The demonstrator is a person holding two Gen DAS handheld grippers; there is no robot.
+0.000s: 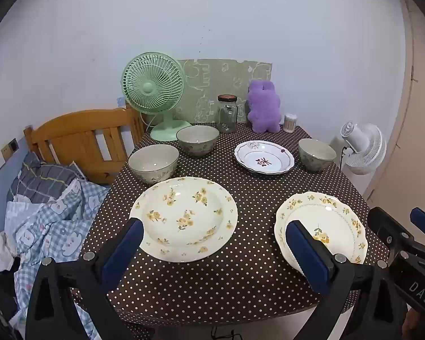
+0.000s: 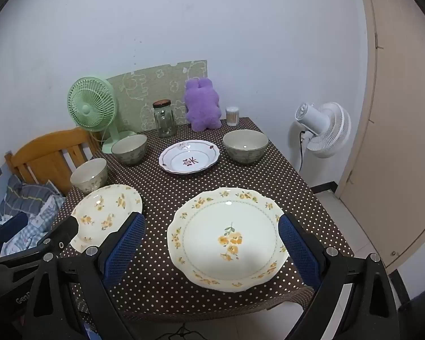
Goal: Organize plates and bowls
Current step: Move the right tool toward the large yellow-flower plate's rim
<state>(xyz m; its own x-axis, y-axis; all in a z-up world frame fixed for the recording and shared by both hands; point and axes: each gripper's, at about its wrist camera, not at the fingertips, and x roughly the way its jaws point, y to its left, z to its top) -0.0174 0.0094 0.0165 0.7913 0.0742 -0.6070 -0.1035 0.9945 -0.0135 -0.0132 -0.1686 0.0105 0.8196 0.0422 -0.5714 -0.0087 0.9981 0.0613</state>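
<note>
On the brown dotted table (image 1: 240,283) lie a round yellow-flower plate (image 1: 184,218) (image 2: 104,212), a scalloped yellow-flower plate (image 1: 335,215) (image 2: 226,238) and, farther back, a white plate with a maroon motif (image 1: 265,157) (image 2: 189,157). Three grey-green bowls stand upright: two at the left (image 1: 154,163) (image 1: 197,140) and one at the right (image 1: 316,153) (image 2: 246,144). My left gripper (image 1: 214,225) hovers open over the near edge, before the round plate. My right gripper (image 2: 211,219) hangs open above the scalloped plate, holding nothing.
Along the back wall stand a green fan (image 1: 153,90), a glass jar (image 1: 227,113), a purple plush toy (image 1: 263,107) and a cotton-swab tub (image 1: 289,123). A bed with a wooden headboard (image 1: 79,136) is at the left. A white floor fan (image 2: 323,130) and a door (image 2: 396,141) are at the right.
</note>
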